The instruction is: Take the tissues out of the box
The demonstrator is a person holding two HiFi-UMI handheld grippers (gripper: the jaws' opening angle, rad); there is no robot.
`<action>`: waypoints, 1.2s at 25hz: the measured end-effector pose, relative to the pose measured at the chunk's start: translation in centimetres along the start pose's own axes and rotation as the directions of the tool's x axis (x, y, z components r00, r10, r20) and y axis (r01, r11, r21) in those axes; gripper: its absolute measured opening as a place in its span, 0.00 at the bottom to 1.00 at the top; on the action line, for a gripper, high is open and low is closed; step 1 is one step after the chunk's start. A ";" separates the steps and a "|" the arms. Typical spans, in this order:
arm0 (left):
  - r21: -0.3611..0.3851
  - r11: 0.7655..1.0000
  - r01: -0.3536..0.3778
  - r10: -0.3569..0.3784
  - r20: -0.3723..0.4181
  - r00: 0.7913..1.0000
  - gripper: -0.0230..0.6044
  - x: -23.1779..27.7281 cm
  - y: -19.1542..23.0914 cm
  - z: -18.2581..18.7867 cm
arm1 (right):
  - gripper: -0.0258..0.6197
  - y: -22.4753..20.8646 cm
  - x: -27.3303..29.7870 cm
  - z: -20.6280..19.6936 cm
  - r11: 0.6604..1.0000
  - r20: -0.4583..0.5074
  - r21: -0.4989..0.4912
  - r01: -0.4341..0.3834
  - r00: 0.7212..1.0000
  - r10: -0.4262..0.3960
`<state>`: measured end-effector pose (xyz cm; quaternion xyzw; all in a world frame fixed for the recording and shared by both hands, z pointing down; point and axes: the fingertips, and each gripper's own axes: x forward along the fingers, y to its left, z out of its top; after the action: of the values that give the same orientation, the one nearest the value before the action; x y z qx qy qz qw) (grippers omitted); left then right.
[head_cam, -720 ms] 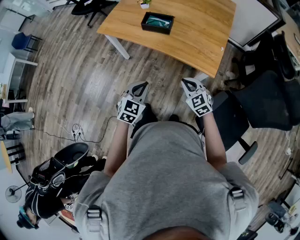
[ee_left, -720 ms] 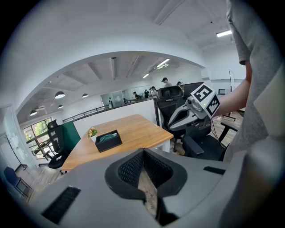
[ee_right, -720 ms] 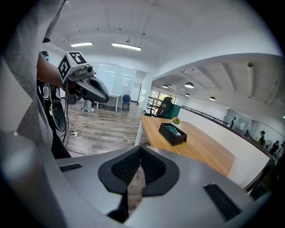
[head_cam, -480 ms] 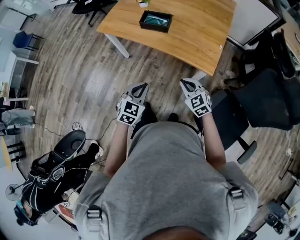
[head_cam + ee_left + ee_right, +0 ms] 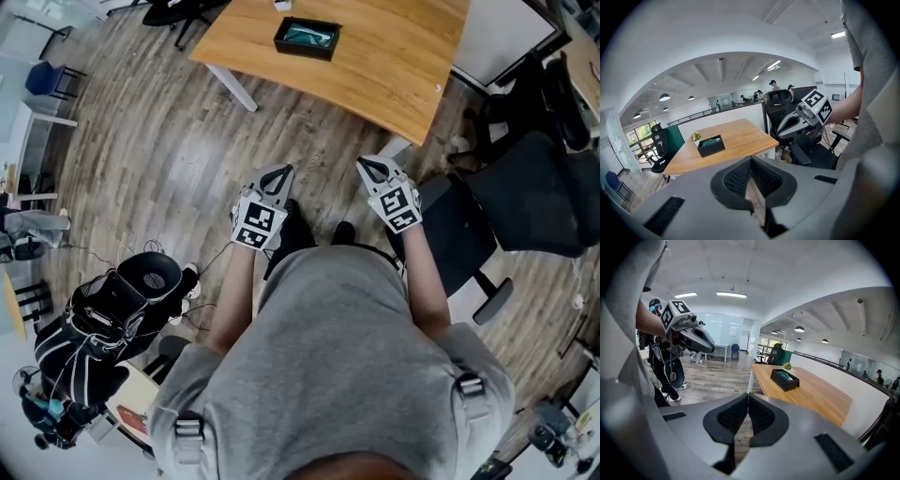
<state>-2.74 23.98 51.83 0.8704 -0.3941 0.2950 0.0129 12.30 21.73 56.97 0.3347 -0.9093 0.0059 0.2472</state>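
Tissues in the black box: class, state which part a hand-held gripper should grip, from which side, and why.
Probably the exposed top of the tissues, coming straight down from above: the black box is open upward and its walls enclose every other side.

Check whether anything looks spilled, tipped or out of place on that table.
Nothing stands out. The black box sits flat on the wooden table, and nothing is spilled around it.
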 end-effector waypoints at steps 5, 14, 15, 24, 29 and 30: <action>-0.021 1.000 -0.002 0.002 0.008 1.000 0.07 0.1 -0.5 -0.3 | 0.05 0.3 -0.4 0.0 1.000 -0.015 -0.020 -0.013 1.000 0.013; -0.034 0.998 -0.048 0.048 0.012 0.999 0.07 0.0 -0.2 -0.6 | 0.09 0.0 -0.9 -0.1 0.999 -0.015 -0.034 -0.020 1.000 0.019; -0.035 0.998 -0.051 0.052 0.011 0.999 0.07 0.0 -0.1 -0.7 | 0.11 -0.1 -0.9 -0.3 0.999 -0.015 -0.032 -0.022 1.000 0.021; -0.044 0.996 -0.080 0.082 0.043 0.996 0.21 -0.1 0.4 -0.1 | 0.32 -0.7 -1.5 -0.2 0.999 0.029 0.021 -0.027 0.999 0.026; -0.051 0.996 -0.069 0.072 0.052 0.996 0.31 0.2 0.1 0.1 | 0.45 -0.7 -1.5 -0.4 1.000 0.036 0.021 -0.024 0.999 0.023; -0.050 0.997 -0.058 0.060 0.050 0.997 0.32 0.3 -0.2 0.0 | 0.48 -0.8 -1.5 -0.6 1.000 0.036 0.019 -0.023 0.999 0.022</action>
<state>-2.44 23.92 51.97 0.8652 -0.4269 0.2627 0.0153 14.05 22.16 56.70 0.3267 -0.9173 0.0116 0.2273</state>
